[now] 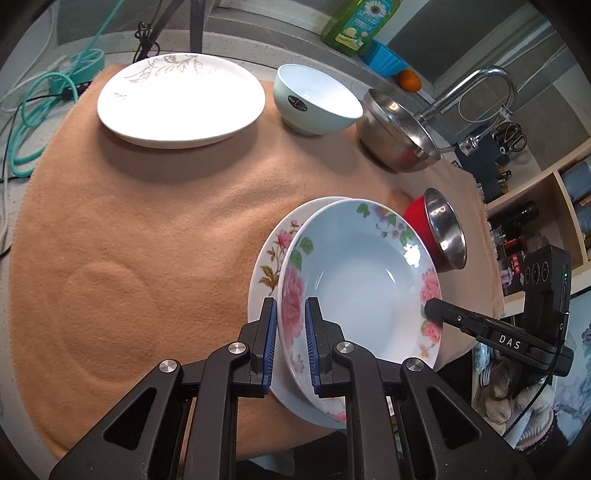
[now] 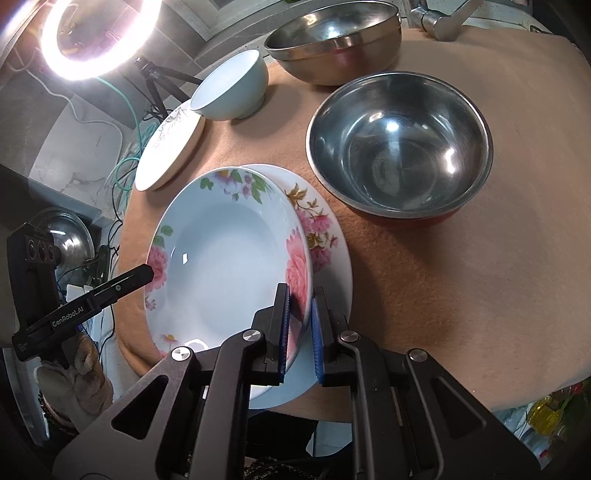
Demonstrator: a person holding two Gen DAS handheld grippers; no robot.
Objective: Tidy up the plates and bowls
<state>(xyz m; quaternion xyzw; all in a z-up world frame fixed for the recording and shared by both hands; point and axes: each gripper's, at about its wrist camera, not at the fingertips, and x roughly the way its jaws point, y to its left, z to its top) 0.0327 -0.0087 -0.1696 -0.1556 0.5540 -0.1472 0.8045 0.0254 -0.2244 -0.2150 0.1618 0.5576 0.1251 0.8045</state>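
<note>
A deep plate with pink flowers [image 1: 362,273] [image 2: 225,258] lies tilted over a flat floral plate [image 1: 271,258] [image 2: 327,236] at the near edge of the tan cloth; whether the two touch I cannot tell. My left gripper [image 1: 290,332] is shut on the deep plate's rim, with one blue pad inside and one outside. My right gripper [image 2: 300,321] is shut on the opposite rim. Each gripper also shows in the other's view: the right gripper [image 1: 430,308] at the plate's far rim, the left gripper [image 2: 147,273] likewise.
On the tan cloth [image 1: 166,229] stand a white leaf-pattern plate [image 1: 181,96] [image 2: 170,151], a pale blue bowl [image 1: 314,99] [image 2: 232,88], a steel bowl [image 1: 395,136] [image 2: 332,40] and a red-sided steel bowl [image 1: 439,232] [image 2: 399,147]. A faucet [image 1: 480,85] and a soap bottle [image 1: 358,22] stand behind.
</note>
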